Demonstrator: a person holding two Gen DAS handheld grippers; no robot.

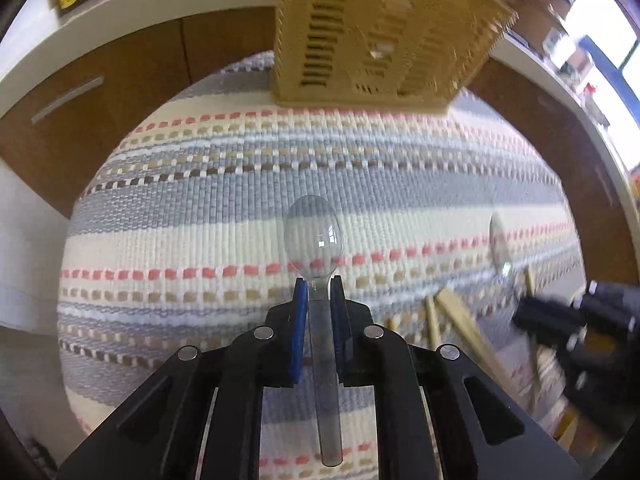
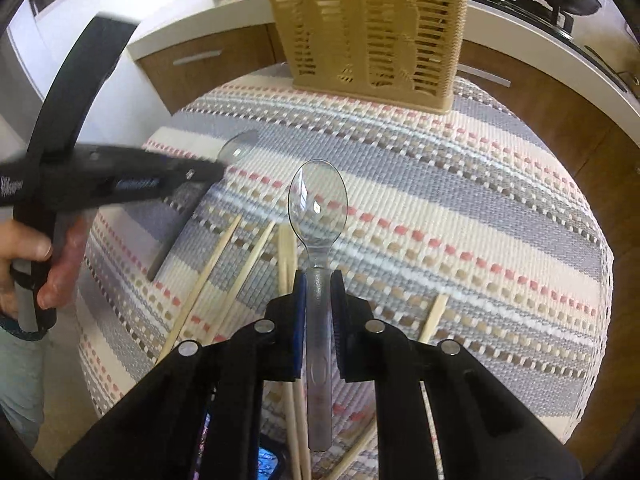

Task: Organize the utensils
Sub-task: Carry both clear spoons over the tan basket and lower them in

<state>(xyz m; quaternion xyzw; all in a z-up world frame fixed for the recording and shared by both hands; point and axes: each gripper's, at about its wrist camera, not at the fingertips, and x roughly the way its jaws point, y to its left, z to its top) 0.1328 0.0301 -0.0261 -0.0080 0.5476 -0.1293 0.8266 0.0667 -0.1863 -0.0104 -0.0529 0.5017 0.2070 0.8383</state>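
Clear glossy plastic spoon (image 2: pixel 318 204), matt wooden chopsticks (image 2: pixel 208 276), coarse woven cloth mat (image 2: pixel 460 208) (striped), slotted plastic basket (image 2: pixel 368 32).

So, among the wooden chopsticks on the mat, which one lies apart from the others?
The chopstick right of the right gripper; the other chopsticks lie together on its left.

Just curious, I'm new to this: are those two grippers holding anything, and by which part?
Yes. The left gripper holds a clear plastic spoon by its handle; the right gripper holds another clear spoon likewise.
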